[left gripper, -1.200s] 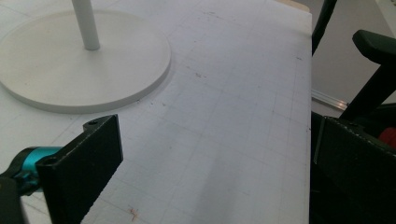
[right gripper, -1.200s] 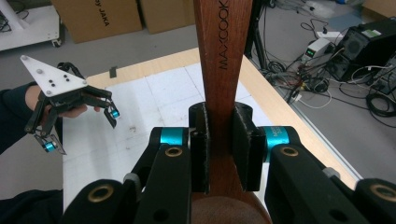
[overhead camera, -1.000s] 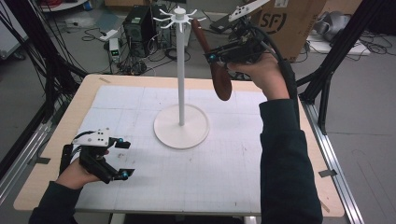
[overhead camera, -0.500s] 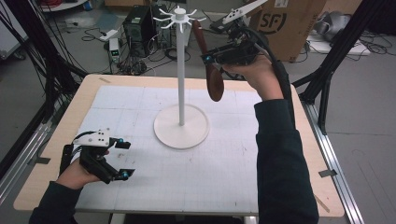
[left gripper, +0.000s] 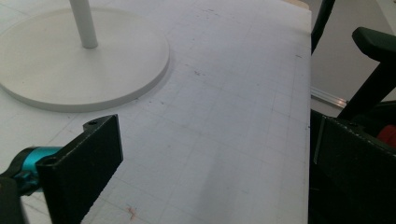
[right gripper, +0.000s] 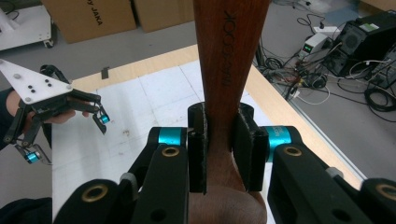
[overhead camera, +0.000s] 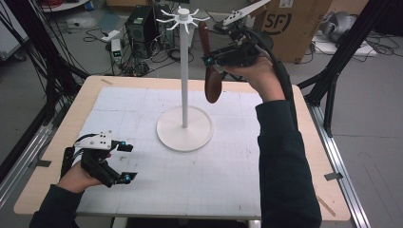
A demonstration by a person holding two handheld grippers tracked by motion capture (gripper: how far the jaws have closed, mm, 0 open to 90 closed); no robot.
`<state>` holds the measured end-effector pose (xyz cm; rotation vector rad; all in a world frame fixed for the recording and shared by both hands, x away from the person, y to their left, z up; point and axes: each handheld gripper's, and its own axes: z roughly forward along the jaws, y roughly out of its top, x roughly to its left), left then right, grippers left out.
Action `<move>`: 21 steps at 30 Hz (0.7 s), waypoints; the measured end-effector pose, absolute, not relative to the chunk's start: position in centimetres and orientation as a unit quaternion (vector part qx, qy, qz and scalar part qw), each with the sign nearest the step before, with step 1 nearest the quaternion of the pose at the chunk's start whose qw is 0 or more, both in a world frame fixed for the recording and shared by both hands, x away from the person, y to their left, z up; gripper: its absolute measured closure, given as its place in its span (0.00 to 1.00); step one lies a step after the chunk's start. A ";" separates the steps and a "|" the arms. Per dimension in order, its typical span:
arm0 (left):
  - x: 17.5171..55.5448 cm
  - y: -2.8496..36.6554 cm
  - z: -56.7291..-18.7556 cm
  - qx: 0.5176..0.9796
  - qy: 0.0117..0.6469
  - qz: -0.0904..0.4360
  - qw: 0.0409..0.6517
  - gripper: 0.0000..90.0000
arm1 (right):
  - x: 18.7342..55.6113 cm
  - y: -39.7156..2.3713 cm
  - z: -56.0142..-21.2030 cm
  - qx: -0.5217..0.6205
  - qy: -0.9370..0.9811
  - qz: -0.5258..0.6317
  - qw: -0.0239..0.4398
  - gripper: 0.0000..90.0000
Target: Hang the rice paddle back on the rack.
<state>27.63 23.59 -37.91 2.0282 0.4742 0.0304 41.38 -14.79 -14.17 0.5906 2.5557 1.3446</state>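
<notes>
A dark wooden spoon hangs bowl-down beside the pole of a white hook stand. Its handle top reaches up near the stand's crown of hooks. My right gripper is shut on the spoon's handle, well above the table. In the right gripper view the two pads press on the spoon from both sides; the jaws have just eased open slightly with the handle still between them. My left gripper rests open and empty at the table's front left, and its jaws stand wide apart.
The stand's round white base sits mid-table on a white grid mat. Cardboard boxes, a computer tower and cables lie on the floor beyond the far edge. Black frame posts stand at both sides of the table.
My right hand has carried the spoon left and up, closer to the stand's pole and hooks. The left hand has stayed put.
</notes>
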 end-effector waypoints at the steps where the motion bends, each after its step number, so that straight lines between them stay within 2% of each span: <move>1: 27.6 23.6 -37.9 0.840 0.197 0.012 0.505 0.02 | 41.4 -14.8 -14.2 0.201 0.863 0.454 0.095 0.82; 10: 27.6 23.7 -37.9 0.838 0.199 0.013 0.507 0.02 | 40.9 -15.3 -14.4 0.191 0.858 0.467 0.099 0.72; 21: 27.6 23.7 -37.9 0.838 0.197 0.012 0.508 0.02 | 39.2 -16.4 -15.6 0.159 0.852 0.495 0.059 0.52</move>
